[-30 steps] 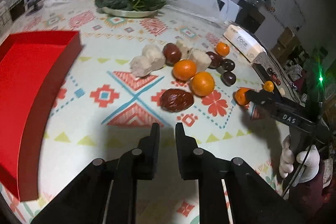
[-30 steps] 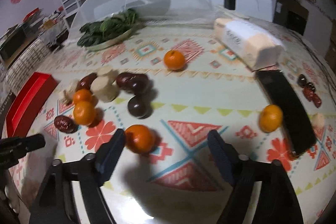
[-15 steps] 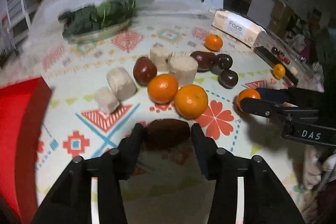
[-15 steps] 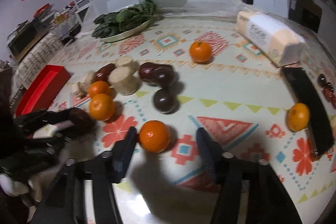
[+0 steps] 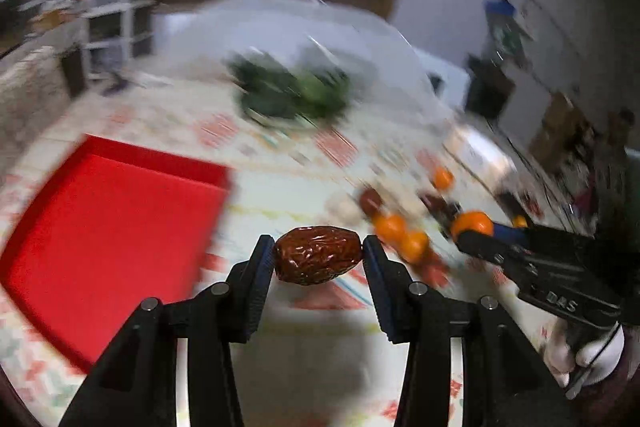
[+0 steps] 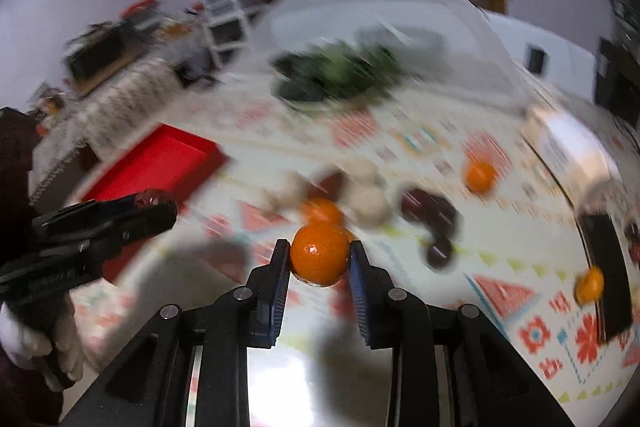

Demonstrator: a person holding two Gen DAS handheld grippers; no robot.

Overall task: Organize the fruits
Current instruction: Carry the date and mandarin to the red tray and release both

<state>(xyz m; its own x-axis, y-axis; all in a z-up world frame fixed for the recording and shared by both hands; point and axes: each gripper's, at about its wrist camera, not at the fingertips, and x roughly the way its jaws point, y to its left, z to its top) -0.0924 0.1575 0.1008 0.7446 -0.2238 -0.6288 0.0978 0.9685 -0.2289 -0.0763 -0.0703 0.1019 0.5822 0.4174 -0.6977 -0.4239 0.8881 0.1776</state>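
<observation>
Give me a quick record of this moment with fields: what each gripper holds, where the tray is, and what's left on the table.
left gripper: shut on date, lifted off the table
right gripper: shut on orange, lifted off the table
red tray: on the table, left of both grippers, nothing seen inside
left on table: oranges, dark fruits, pale chunks, blurred
greens: on a plate at the far side
image quality: background motion-blurred in both views

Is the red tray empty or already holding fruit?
Empty as far as shown: the red tray has a bare floor in the left wrist view. The date is in the left gripper, not in the tray.
</observation>
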